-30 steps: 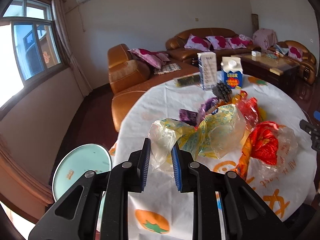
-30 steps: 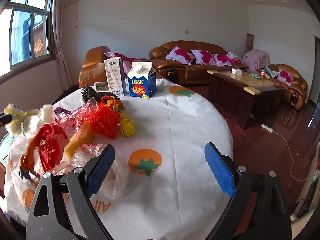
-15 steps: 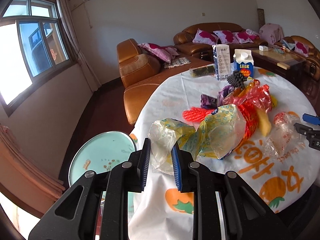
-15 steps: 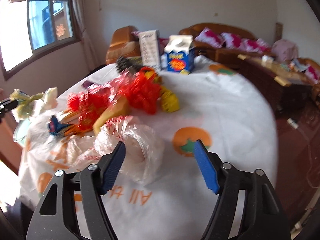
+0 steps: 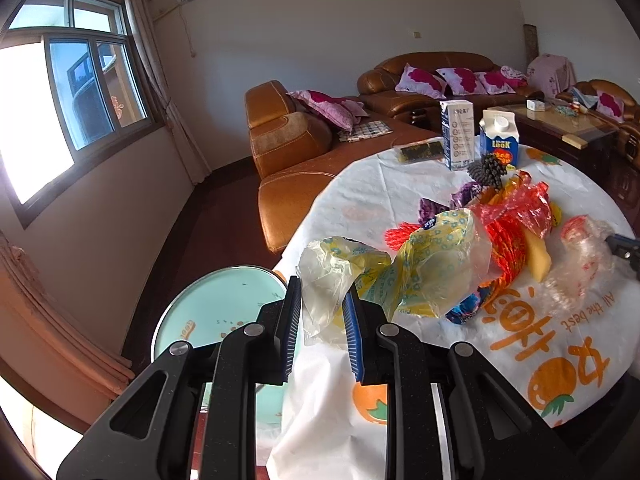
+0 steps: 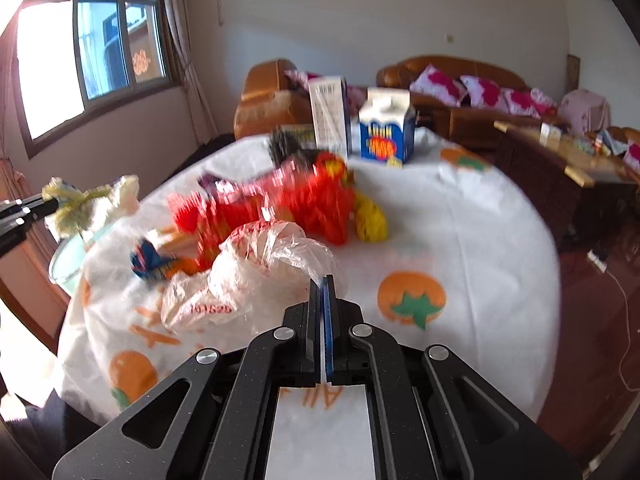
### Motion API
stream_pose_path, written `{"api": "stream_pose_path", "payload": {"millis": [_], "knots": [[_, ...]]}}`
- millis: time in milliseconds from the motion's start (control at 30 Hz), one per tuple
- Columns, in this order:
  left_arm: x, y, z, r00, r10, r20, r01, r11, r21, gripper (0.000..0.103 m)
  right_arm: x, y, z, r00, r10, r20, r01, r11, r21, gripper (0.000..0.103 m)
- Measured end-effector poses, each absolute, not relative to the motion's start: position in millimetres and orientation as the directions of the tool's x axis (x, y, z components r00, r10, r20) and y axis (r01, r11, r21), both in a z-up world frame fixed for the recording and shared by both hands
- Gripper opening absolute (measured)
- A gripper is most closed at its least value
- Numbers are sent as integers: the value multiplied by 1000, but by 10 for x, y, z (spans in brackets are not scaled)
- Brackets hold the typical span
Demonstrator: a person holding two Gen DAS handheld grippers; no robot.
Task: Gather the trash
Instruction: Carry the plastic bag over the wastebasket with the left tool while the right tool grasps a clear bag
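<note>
Left gripper (image 5: 320,312): jaws narrow, pinching the bunched neck of the yellow-printed plastic bag (image 5: 424,268), which balloons ahead and right of the claw over the near table edge; how much film sits between the pads is hidden by the bag's own folds. Below-left of this claw, a pale green round lid (image 5: 216,316), partly cut off behind the fingers. Beyond the bag: red net and crinkled wrappers (image 5: 512,224), a yellow wedge (image 5: 538,256), a blue scrap (image 5: 460,312) half tucked under the bag. Farther out, a white carton (image 5: 457,134) and a blue milk carton (image 5: 499,142) stand upright, side by side. Right gripper (image 6: 325,292): pads pressed together on an edge of the clear plastic bag (image 6: 248,276), which lies crumpled on the white tablecloth (image 6: 460,220) just ahead-left of the tips; the pinched film is thin and barely visible between the pads. This view is motion-blurred, so the red heap past the clear bag reads only as colour. Far left of the right claw, the left gripper's tip with its bag is visible, cropped by the frame edge.
</note>
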State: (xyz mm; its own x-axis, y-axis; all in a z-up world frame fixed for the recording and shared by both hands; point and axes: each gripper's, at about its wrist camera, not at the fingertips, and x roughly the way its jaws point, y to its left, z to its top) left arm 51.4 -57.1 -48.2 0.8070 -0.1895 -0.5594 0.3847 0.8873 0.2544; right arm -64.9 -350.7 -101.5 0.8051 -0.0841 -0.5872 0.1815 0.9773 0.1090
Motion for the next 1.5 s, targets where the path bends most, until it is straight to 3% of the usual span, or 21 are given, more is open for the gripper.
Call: {"api": "stream_pose_path", "payload": {"millis": [200,633,1500], "knots": [[617,-345,-398,838,-124,-531,312,908,280,21,-614,-3326,-672,839,-116,-531,186,979,80,2],[1052,317,-460,850,96,-518,100,936,338,21,284,-2753,-438,850,-57,-524,88,996,35,2],[1405,849,-781,794,315,-520,-54,889,456,23,1580,-1426,-649,813,56,-579,-120,990,-72,2]]}}
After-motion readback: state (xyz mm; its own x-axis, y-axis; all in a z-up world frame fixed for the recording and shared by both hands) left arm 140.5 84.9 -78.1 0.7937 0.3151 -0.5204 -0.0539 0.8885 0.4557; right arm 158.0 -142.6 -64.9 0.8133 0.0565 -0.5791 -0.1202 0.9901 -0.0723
